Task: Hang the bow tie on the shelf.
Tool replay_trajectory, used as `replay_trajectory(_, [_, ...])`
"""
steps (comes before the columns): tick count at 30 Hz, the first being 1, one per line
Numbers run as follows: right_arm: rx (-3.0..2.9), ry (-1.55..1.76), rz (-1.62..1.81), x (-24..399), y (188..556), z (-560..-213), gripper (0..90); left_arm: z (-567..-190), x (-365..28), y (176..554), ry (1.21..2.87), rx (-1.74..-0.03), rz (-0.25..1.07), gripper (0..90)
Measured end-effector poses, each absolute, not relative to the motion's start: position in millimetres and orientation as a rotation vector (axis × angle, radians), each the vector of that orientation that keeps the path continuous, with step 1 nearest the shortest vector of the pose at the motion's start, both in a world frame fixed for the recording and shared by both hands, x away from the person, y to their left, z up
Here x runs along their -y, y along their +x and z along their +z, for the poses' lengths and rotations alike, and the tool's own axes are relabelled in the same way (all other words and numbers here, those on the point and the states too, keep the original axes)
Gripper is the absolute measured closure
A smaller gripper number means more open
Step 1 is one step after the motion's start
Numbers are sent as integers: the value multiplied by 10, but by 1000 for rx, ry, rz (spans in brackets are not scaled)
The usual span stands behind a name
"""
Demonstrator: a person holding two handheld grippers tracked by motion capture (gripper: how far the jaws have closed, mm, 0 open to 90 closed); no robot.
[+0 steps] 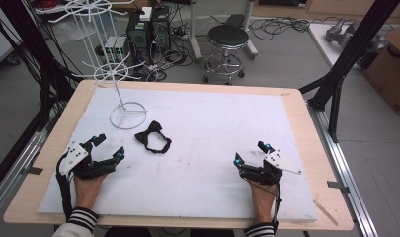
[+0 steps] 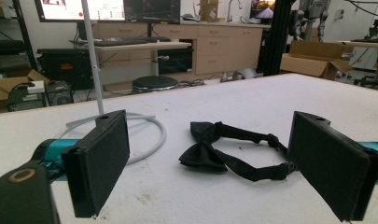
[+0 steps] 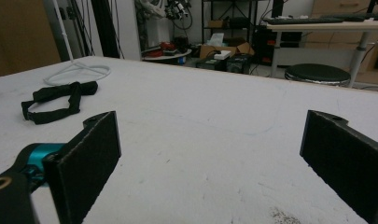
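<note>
Left gripper (image 1: 108,147) has its jaws wide apart; the small black fabric bow tie with its thin strap (image 2: 224,150) lies just ahead between them; probably light and floppy, so I'd pinch the knot; right gripper (image 1: 252,154) spread too, nothing between.
</note>
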State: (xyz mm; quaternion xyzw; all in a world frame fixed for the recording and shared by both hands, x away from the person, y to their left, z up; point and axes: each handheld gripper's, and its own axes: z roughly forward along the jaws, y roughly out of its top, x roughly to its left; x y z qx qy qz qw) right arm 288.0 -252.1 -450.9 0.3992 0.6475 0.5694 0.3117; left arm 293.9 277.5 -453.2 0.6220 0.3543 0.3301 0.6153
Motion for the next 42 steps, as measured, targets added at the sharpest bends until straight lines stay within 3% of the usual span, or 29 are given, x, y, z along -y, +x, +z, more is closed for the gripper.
replay_trajectory(31, [-1683,1088,1514,2540,2880,-4510,41,-4508,-2778,2950,1446,-859,753,136])
replay_trajectory(42, [-1682,1072,1517,2545,2884,-4510,41,-4142,-2742,3060,1546,-841,698,137])
